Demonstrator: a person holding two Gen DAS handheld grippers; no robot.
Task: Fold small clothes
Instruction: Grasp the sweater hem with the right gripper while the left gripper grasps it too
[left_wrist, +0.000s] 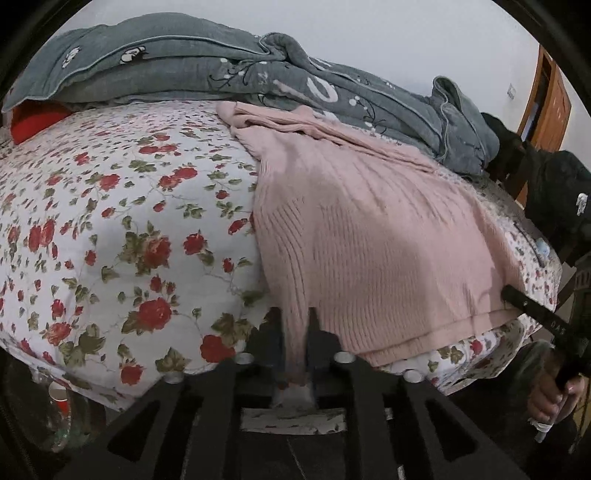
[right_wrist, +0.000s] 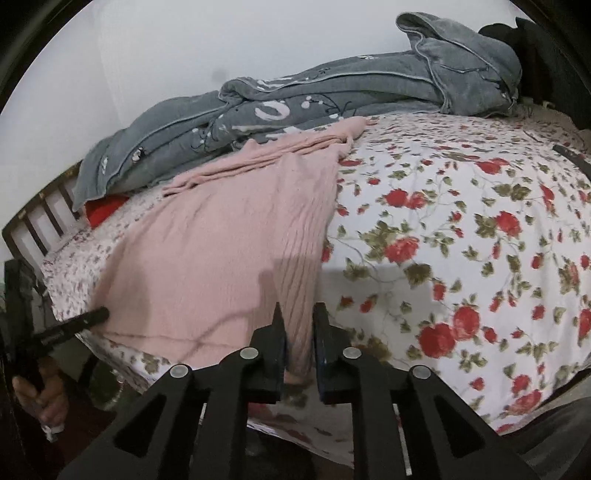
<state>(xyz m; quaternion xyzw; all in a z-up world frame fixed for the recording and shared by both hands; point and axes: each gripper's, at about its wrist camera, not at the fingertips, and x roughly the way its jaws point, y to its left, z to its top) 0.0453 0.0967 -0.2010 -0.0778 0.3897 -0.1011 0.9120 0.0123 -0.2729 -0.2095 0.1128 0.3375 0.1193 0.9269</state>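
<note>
Grippers left and right each pinch a lower corner of the pink sweater at bottom centre; uneven lifting could skew the fold.

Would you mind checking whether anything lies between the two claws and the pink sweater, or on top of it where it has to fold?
Nothing visible does. The left claw and the right claw each already pinch a bottom corner of the pink sweater. Its spread surface is bare; the gray blanket lies beyond its far end.
</note>
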